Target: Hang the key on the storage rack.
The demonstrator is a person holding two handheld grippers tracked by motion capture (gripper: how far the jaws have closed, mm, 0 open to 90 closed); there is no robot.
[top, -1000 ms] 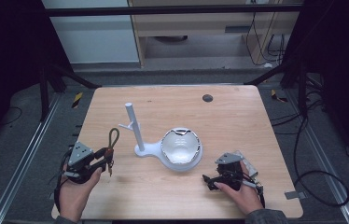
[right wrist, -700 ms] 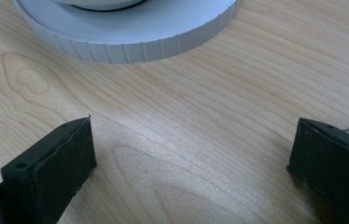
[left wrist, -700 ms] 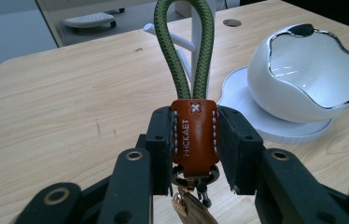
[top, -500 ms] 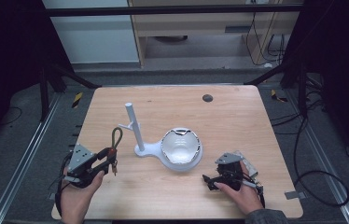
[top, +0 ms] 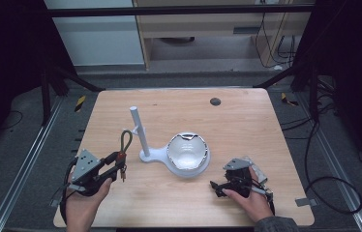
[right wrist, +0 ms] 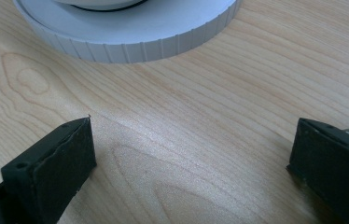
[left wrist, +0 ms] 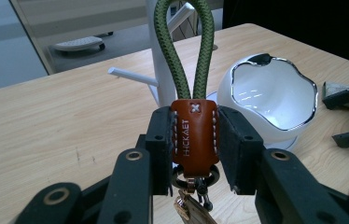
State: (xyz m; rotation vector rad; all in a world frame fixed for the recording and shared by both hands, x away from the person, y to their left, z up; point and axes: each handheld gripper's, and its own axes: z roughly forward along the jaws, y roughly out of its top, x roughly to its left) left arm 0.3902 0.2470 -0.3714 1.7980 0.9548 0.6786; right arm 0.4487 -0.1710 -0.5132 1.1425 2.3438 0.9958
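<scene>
My left gripper (top: pixel 117 163) is shut on the brown leather tab (left wrist: pixel 194 135) of a key strap. The strap's green cord loop (top: pixel 126 139) stands upright above the jaws, and a metal clasp hangs below them. Just beyond the loop stands the white post (top: pixel 137 129) with a side peg (left wrist: pixel 130 77). Its base joins a white bowl (top: pixel 188 152) with a chrome rim. My right gripper (top: pixel 216 185) rests on the table in front of the bowl at the right, jaws open and with only bare wood between them (right wrist: pixel 191 158).
The wooden table (top: pixel 247 125) has a small dark hole (top: pixel 215 101) near its far edge. The ribbed round base (right wrist: pixel 130 32) under the bowl lies just ahead of my right gripper. Metal rails and cables run along the floor on both sides.
My left gripper, with the key strap in it, has shifted slightly right toward the post and risen a little. The right gripper has stayed where it was.
</scene>
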